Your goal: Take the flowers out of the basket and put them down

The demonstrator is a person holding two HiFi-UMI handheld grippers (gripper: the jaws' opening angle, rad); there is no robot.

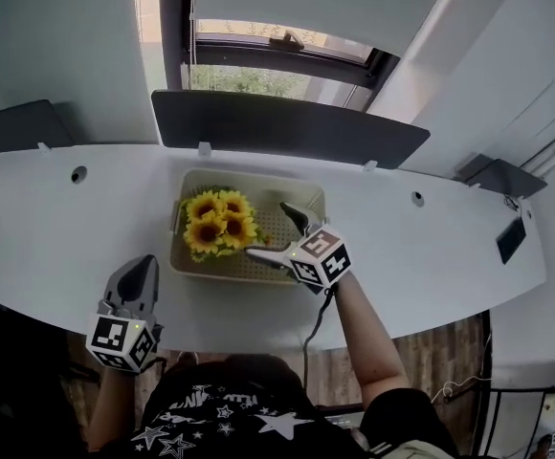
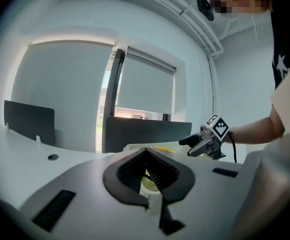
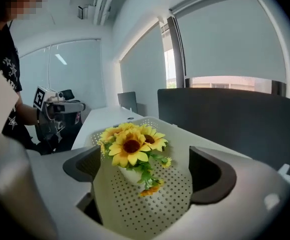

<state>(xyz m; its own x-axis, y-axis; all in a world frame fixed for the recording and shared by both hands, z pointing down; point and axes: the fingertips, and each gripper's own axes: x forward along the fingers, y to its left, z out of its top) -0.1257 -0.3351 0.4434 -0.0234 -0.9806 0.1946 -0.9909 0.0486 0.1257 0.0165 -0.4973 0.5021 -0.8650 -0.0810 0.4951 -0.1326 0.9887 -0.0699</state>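
A bunch of yellow sunflowers (image 1: 218,223) stands in the left half of a beige perforated basket (image 1: 301,196) on the white table (image 1: 440,256). My right gripper (image 1: 270,229) hovers over the basket's right half with its jaws wide open. In the right gripper view the sunflowers (image 3: 132,144) rise from a small white pot ahead of the right gripper (image 3: 145,179), framed by its two jaws, and nothing touches them. My left gripper (image 1: 136,277) rests at the near left table edge, shut and empty. In the left gripper view its tips (image 2: 146,150) meet, with the basket (image 2: 135,147) beyond.
A dark divider panel (image 1: 287,127) stands along the table's far edge below a window. Round cable holes (image 1: 78,174) sit at the left and right of the tabletop. A black item (image 1: 512,239) hangs at the right edge. White tabletop lies either side of the basket.
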